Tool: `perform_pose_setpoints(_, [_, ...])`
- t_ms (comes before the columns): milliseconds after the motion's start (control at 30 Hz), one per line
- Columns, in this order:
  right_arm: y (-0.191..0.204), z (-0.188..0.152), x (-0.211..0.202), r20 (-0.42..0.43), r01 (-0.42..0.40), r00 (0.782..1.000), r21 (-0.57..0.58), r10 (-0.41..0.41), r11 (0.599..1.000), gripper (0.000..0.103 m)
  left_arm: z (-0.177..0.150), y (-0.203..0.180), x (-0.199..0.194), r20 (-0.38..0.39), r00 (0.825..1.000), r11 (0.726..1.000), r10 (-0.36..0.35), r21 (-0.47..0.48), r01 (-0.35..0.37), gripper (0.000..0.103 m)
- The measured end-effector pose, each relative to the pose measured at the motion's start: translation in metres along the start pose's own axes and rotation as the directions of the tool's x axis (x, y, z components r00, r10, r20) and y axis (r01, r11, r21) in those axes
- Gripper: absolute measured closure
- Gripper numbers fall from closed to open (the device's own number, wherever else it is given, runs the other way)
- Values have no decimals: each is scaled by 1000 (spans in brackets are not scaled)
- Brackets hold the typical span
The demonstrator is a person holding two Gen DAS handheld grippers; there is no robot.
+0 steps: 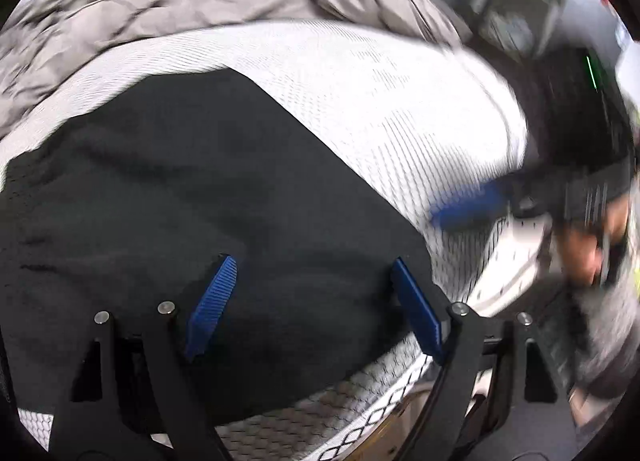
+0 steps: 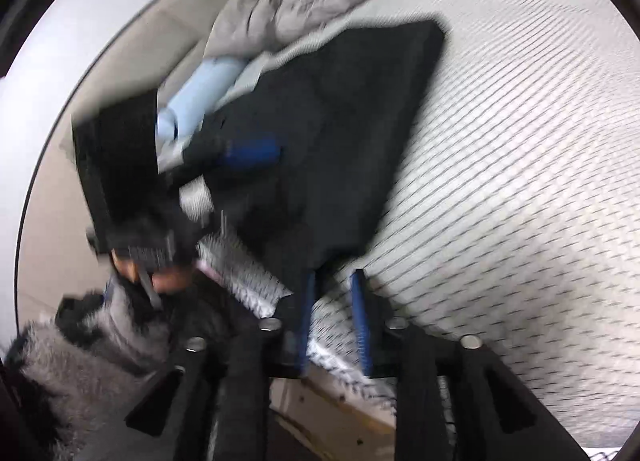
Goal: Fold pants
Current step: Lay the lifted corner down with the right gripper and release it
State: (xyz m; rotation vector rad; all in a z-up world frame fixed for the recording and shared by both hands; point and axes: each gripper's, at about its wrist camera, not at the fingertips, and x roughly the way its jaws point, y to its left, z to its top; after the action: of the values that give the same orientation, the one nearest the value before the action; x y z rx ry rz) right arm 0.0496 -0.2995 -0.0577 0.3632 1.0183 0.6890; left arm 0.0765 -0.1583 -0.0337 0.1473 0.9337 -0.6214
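- Pants [image 1: 192, 189], black, lay folded flat on white mattress [image 1: 360, 93], near its edge.
- Grey duvet [image 1: 160, 1] bunched just behind pants.
- Left gripper [image 1: 312, 293] hovered over pants, jaws wide apart, nothing held; blue pads [image 1: 212, 301] on either side of dark cloth.
- Right gripper [image 2: 336, 293] at pants' near corner by mattress edge, jaws part open, narrow gap; blurred, pads looked clear of cloth.
- Pale blue tube [image 2: 200, 97] sat beyond pants, beside duvet.
- Person's hand [image 2: 160, 273], furry grey sleeve [image 2: 80, 361], held left gripper.
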Motion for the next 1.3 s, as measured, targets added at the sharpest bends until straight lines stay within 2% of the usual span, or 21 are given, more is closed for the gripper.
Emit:
perform_pose_setpoints(100, [-11, 10, 3, 41, 1, 999, 51, -3, 999, 70, -7, -16, 14, -40, 996, 993, 78, 97, -74, 21])
perform_pose_setpoints(233, [-12, 22, 43, -43, 11, 999, 58, -8, 998, 70, -9, -18, 16, -45, 995, 991, 90, 105, -85, 19])
perform_pose_setpoints(367, [1, 40, 72, -40, 28, 999, 12, -28, 1000, 72, -12, -19, 19, -60, 993, 990, 97, 104, -90, 18])
perform_pose_setpoints(500, [-8, 79, 96, -78, 48, 996, 43, -45, 998, 79, -13, -13, 24, -69, 994, 993, 84, 91, -77, 18])
perform_pose_setpoints(567, [-16, 101, 102, -67, 75, 995, 68, -70, 995, 84, -13, -12, 25, -71, 995, 993, 75, 94, -68, 18])
perform_pose_setpoints(667, [-31, 136, 109, -49, 103, 994, 98, -99, 990, 84, -13, -10, 24, -70, 995, 993, 69, 100, -62, 18])
perform_pose_setpoints(800, [-50, 192, 123, -26, 151, 988, 75, -149, 986, 84, -18, -9, 21, -71, 996, 993, 52, 111, -44, 18])
perform_pose_setpoints(1000, [-56, 232, 144, 41, 194, 979, 66, -197, 979, 84, -18, -10, 20, -72, 995, 990, 64, 133, -54, 14])
perform_pose_setpoints(1067, [-56, 231, 134, 52, 197, 978, 88, -202, 976, 81, -17, -9, 16, -55, 997, 991, 48, 129, -41, 14])
perform_pose_setpoints(1133, [-51, 217, 119, 69, 180, 980, 114, -188, 977, 72, -15, -2, 8, -31, 999, 995, 10, 103, -7, 14])
perform_pose_setpoints(1200, [-52, 187, 95, 90, 119, 987, 158, -134, 980, 50, -12, 12, -9, 14, 999, 997, -52, 50, 51, 14])
perform_pose_setpoints(1300, [-52, 144, 80, 96, 34, 994, 211, -55, 977, 49, -8, 37, -39, 106, 992, 997, -72, -31, 76, 14])
